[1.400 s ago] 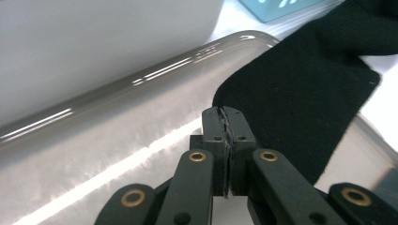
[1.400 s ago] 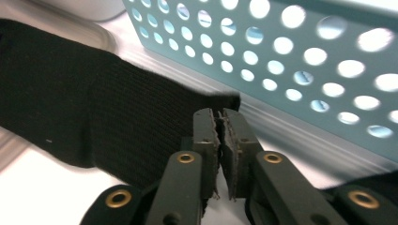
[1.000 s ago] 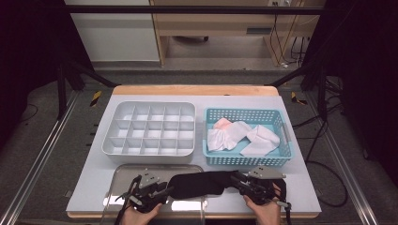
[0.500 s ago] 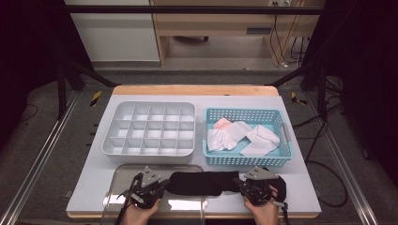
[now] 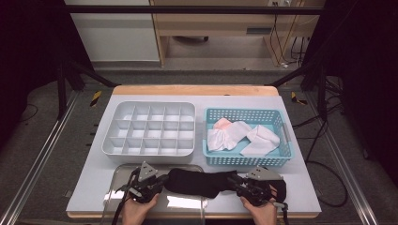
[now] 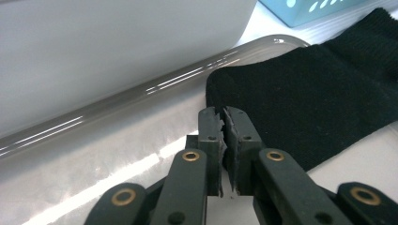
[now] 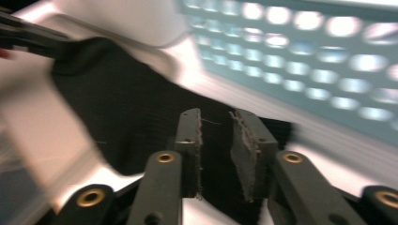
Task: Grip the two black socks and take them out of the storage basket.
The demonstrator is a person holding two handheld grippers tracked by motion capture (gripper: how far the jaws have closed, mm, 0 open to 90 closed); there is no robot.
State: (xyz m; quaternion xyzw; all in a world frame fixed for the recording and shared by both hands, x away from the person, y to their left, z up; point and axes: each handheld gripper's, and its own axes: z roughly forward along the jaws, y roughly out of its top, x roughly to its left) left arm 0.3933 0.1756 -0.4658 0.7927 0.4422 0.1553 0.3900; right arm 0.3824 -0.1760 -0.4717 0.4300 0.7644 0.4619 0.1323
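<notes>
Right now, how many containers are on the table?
3. A white divided tray at back left, a blue basket at back right holding white cloths, and a clear tray at the front left under the black sock.

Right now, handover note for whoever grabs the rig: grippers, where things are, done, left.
Left gripper: jaws shut on the edge of the black sock, at its left end.
Right gripper: jaws open, set over the sock's right end, not clamped.
The sock lies flat at the table's near edge, its left end over the clear tray.
The blue basket holds white and pink socks. The compartments of the grey divider tray look empty.
Done: sock out on the table, one end pinched.
Left, likely: close the right gripper on it, fold or roll it, place it in a compartment.
</notes>
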